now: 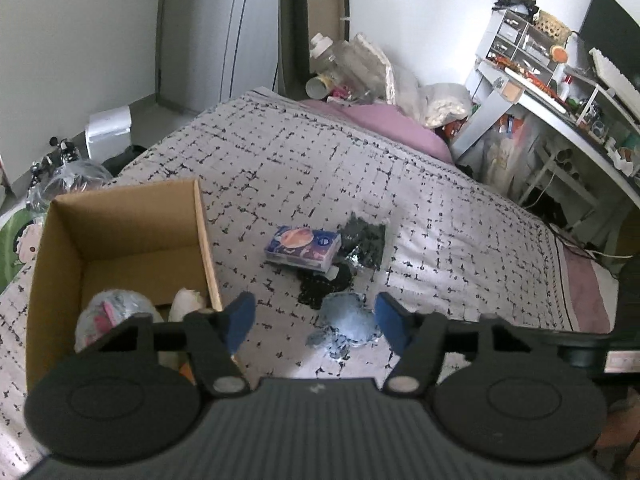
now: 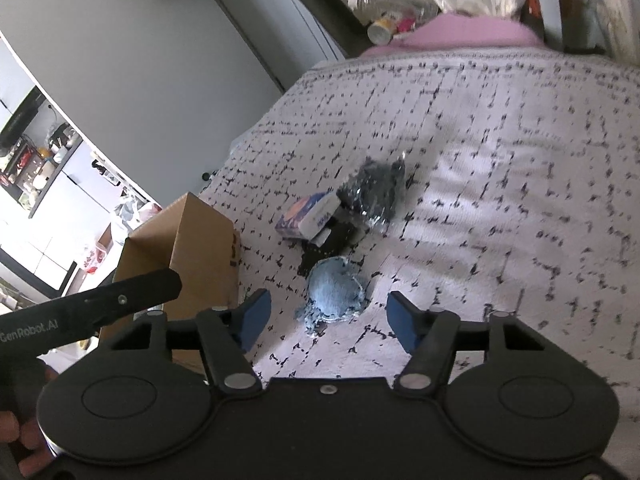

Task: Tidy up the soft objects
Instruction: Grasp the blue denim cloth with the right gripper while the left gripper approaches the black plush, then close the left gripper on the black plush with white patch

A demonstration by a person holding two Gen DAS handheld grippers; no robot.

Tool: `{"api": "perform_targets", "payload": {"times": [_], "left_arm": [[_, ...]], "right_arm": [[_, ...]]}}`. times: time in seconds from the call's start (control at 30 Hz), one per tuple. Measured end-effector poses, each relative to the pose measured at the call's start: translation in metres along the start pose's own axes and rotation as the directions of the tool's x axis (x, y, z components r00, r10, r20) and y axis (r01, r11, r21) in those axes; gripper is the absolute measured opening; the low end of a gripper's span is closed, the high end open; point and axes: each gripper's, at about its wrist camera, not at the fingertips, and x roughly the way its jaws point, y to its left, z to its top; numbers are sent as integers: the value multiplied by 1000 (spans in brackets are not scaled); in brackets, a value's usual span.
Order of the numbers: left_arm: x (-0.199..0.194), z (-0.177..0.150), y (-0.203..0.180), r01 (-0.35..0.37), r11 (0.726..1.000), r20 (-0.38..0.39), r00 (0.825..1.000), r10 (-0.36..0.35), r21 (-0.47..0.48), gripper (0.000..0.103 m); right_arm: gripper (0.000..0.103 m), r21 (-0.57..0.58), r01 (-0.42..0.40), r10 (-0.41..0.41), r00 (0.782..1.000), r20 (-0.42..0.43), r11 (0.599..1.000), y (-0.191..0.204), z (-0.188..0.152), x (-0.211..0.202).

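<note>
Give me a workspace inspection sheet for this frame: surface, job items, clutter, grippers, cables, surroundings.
Surface: patterned bedspread on a bed, pink sheet at the far end.
Job's things: light blue cloth, tissue pack, dark bagged items loose on the bed; cardboard box already holds a bagged item and a white soft item.
Clutter: bottles and bags at the bed's head.
Grippers: left gripper and right gripper both open, blue cloth between the jaws, not pressed.
Cables: wires by the desk.
Surroundings: crowded desk shelves, wardrobe.
</note>
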Motion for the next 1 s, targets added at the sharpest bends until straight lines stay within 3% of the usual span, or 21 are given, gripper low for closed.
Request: {"api": "perform_targets", "payload": {"times": [0.13, 0.27, 0.7, 0.83, 1.0], "left_arm": [[7, 1, 0, -1, 1000, -10, 1000, 1, 5, 54], [18, 2, -2, -2, 1000, -34, 999, 2, 6, 40], [49, 11, -2, -6, 999, -82, 997, 3, -39, 39], [58, 14, -8, -7, 1000, -93, 996, 4, -27, 39], [71, 19, -15, -30, 1000, -108, 994, 29, -6, 44]], "right_arm": [[60, 9, 2, -2, 1000, -25, 1000, -3, 1, 18], [60, -9, 19, -20, 999, -49, 1000, -3, 2, 35], [57, -103, 67, -75, 994, -76, 992, 5, 4, 70], [35, -132, 89, -100, 992, -74, 987, 5, 5, 74], [27, -96, 64, -72, 994, -84, 993, -8, 8, 70]]}}
